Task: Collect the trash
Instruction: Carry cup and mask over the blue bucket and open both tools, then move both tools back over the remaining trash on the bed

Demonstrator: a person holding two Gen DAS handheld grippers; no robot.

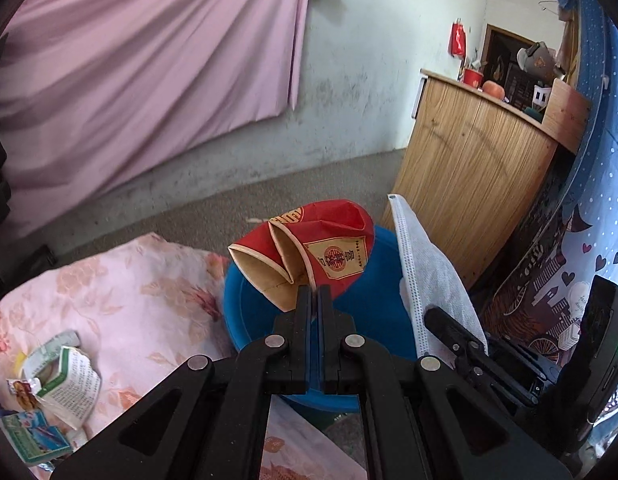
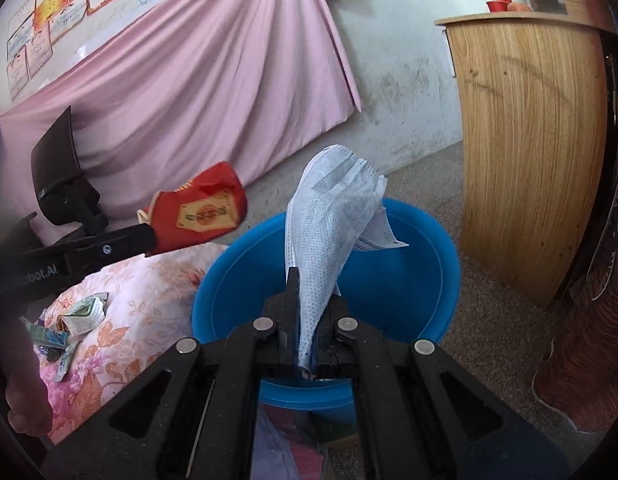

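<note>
Left wrist: fingers [image 1: 314, 292] clamped on crushed red paper cup [image 1: 309, 248] above blue basin [image 1: 369, 312].
Right wrist: fingers [image 2: 309, 292] pinching white face mask [image 2: 329, 232].

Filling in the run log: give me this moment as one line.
left gripper: shut on red paper cup | right gripper: shut on face mask | both above blue basin | scraps remain on bedspread

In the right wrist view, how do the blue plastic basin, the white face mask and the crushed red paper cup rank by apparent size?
1. Blue plastic basin, clearly largest.
2. White face mask.
3. Crushed red paper cup.
The mask hangs nearest the camera, so its lead over the cup is unsure.
</note>
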